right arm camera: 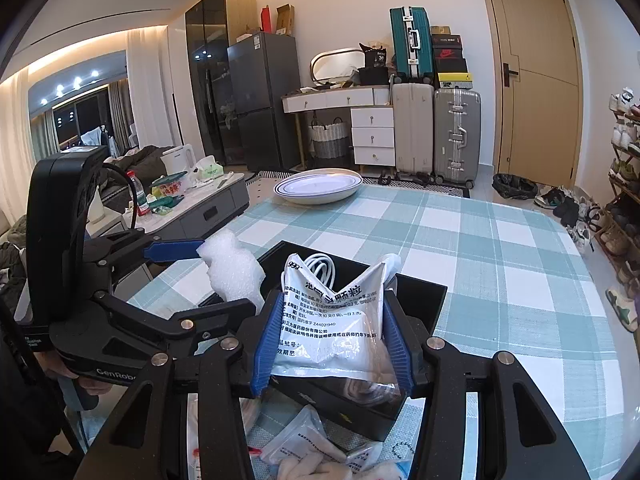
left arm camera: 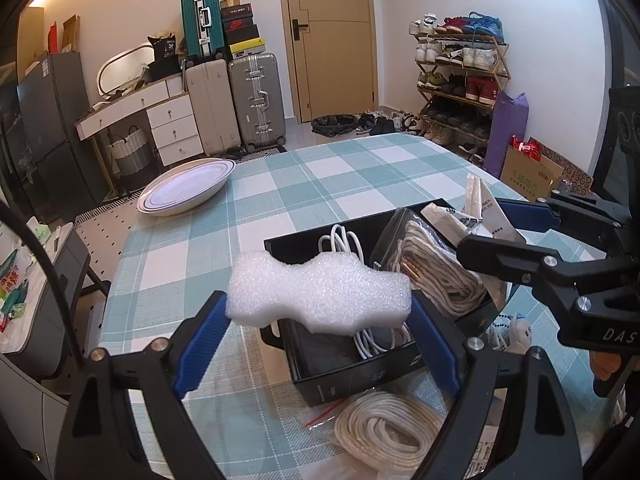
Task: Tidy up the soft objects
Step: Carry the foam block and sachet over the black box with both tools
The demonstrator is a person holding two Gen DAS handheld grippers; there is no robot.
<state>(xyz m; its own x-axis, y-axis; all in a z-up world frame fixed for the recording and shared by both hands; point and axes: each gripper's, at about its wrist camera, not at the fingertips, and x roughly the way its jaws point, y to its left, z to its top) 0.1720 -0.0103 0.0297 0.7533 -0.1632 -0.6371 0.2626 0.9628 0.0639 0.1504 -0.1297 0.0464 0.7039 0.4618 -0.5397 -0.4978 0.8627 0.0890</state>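
Note:
My left gripper (left arm camera: 318, 312) is shut on a white foam piece (left arm camera: 320, 292) and holds it over the near-left part of a black box (left arm camera: 340, 384) on the checked tablecloth. The box holds a white cable (left arm camera: 340, 240) and a bagged coil of beige rope (left arm camera: 436, 264). My right gripper (right arm camera: 332, 340) is shut on a clear plastic medicine packet (right arm camera: 332, 316) with printed text, held above the same box (right arm camera: 424, 300). The foam piece (right arm camera: 232, 268) and the left gripper show at left in the right wrist view.
A white oval plate (left arm camera: 188, 190) sits at the table's far left corner. A loose coil of beige rope (left arm camera: 384, 428) lies in front of the box. More plastic packets (right arm camera: 312, 448) lie near the table's front edge. Suitcases, drawers and a shoe rack stand beyond.

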